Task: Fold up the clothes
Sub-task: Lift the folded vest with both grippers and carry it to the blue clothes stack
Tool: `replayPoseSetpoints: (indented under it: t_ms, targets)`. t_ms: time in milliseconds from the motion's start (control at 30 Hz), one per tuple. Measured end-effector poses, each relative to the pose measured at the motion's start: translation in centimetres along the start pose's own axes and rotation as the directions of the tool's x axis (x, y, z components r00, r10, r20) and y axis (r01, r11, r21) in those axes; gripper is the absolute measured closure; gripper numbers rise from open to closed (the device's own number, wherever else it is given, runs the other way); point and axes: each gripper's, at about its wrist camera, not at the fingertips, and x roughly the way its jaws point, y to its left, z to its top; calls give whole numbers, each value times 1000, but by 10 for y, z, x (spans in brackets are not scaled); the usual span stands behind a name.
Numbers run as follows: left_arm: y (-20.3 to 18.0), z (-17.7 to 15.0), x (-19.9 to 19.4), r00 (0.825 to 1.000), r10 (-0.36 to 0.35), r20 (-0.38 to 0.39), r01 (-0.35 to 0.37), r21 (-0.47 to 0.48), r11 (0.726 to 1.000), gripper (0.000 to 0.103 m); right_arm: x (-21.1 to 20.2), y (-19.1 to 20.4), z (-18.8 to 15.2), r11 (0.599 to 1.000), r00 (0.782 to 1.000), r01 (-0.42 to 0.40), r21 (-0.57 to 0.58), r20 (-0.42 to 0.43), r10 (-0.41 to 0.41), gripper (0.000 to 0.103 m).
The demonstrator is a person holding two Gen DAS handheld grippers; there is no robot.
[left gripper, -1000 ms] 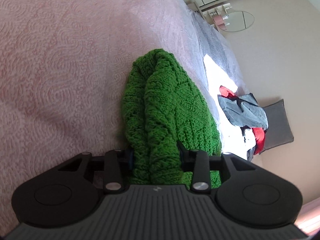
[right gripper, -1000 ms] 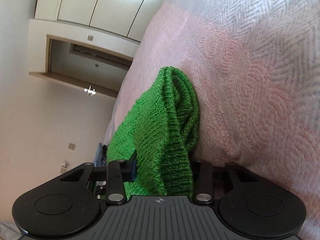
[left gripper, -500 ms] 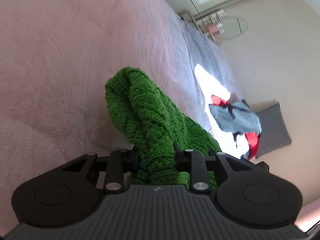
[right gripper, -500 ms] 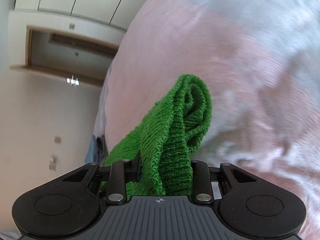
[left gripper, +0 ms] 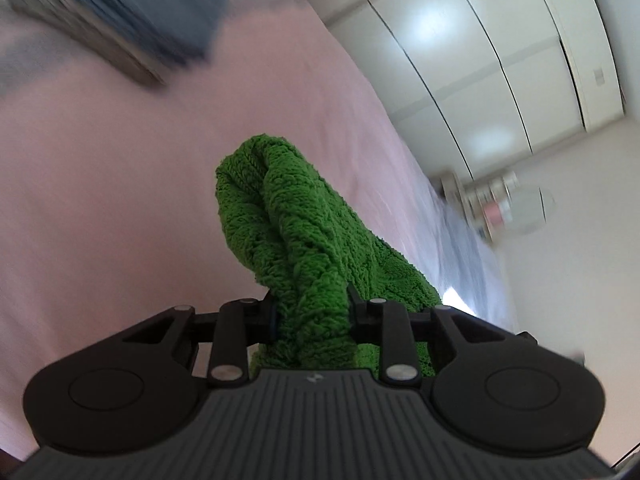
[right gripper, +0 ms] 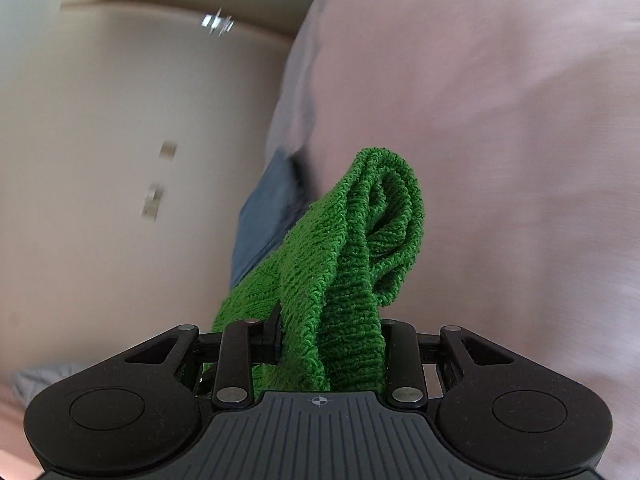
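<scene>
**Both tongs clamped on the green knit, held above the bed**

My left tongs (left gripper: 311, 316) are closed on a thick bunch of the green knitted garment (left gripper: 296, 232). The pads press the fabric from both sides, and the knit fills the whole gap between them. From that grip the garment bulges forward past the fingertips in a folded hump, and more of it trails off to the right and below the tool.

My right tongs (right gripper: 330, 334) are likewise closed on the same garment (right gripper: 360, 240). Here the ribbed knit is gathered into several layers between the pads, and a looped fold stands ahead of the fingertips. A further stretch of it runs down and to the left under the tool.

In both views the garment shows against the pink bedspread (left gripper: 100, 200), with the bunches standing proud of it. I cannot tell whether the hanging part touches the bed.

On the far part of the bed in the left view lies a stack of folded blue and grey cloth (left gripper: 132, 20), badly blurred. White wardrobe doors (left gripper: 480, 40) stand beyond the bed's edge. In the right view a piece of blue cloth (right gripper: 264, 216) shows just behind the green knit at the bed's edge, also blurred.
</scene>
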Motion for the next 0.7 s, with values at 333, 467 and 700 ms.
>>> replayPoseSetpoints:
  t_ms: [333, 467, 700]
  targets:
    - [103, 212, -54, 991, 21, 129, -28, 53, 998, 78, 221, 104, 79, 993, 999, -40, -114, -29, 37, 72]
    - [135, 298, -44, 990, 3, 139, -15, 86, 996, 78, 296, 132, 103, 986, 999, -39, -161, 12, 42, 72]
    - [182, 383, -11, 990, 6, 143, -23, 114, 993, 78, 389, 147, 148, 980, 999, 5, -201, 43, 3, 72]
